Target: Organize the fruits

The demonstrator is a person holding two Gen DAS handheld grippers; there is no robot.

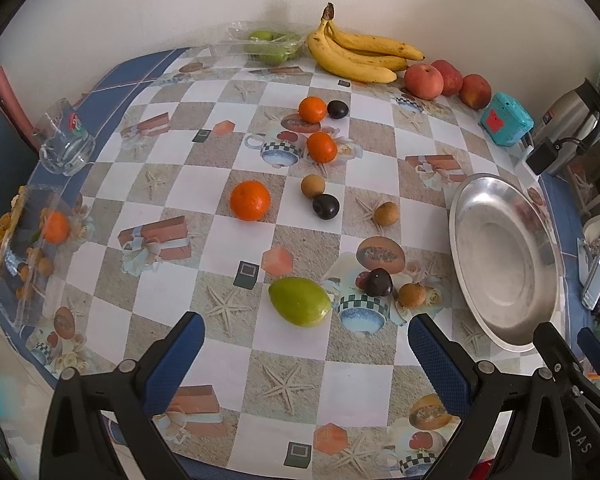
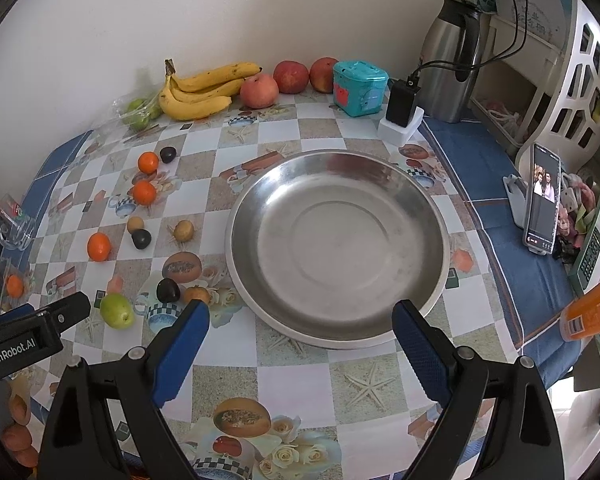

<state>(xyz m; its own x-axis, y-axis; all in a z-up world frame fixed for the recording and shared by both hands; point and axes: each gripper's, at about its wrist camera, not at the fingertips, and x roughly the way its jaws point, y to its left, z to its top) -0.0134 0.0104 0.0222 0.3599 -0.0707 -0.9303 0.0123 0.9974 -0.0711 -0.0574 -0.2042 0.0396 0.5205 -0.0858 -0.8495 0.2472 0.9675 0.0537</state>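
Both tongs are spread wide and empty: left tongs (image 1: 306,344) low centre, facing the green mango (image 1: 299,301); right tongs (image 2: 300,322) facing the steel basin (image 2: 436,280). Best to straddle the mango's narrow middle and squeeze gently. Loose on the table (image 1: 360,376), mid-frame: three tangerines, three dark plums, probably three brown longans.

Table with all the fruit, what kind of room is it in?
Probably a home kitchen or dining corner: a patterned table against the wall holds bananas, a metal thermos and a phone on a stand.
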